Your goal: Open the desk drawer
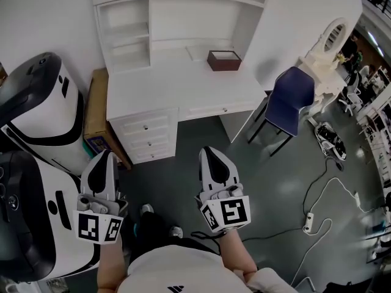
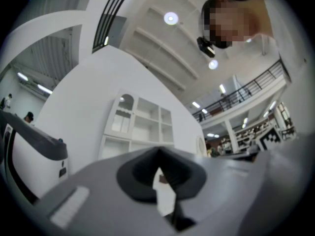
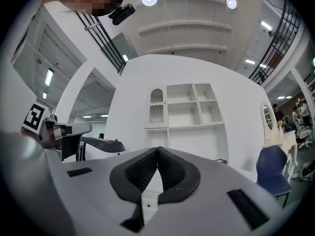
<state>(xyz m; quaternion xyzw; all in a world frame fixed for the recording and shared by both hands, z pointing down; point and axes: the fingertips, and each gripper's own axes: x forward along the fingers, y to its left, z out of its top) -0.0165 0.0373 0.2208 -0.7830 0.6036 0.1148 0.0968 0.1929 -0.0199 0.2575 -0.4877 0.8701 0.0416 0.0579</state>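
A white desk (image 1: 183, 81) with shelves above stands against the far wall. Under its top is a wide shallow drawer (image 1: 214, 109) with a small knob, and at the left a stack of three drawers (image 1: 148, 138); all are closed. My left gripper (image 1: 107, 154) and right gripper (image 1: 208, 150) hang side by side above the dark floor, well short of the desk and pointing at it. Each has its jaws together with nothing between them. The left gripper view shows the left gripper (image 2: 158, 151) closed at the tips, and the right gripper view shows the right gripper (image 3: 158, 149) likewise, with the desk shelves (image 3: 182, 112) ahead.
A brown box (image 1: 223, 60) sits on the desktop. A blue chair (image 1: 291, 99) stands right of the desk, with a white vanity (image 1: 327, 47) behind it. A large white and black machine (image 1: 36, 121) fills the left side. Cables and a power strip (image 1: 308, 221) lie on the floor at the right.
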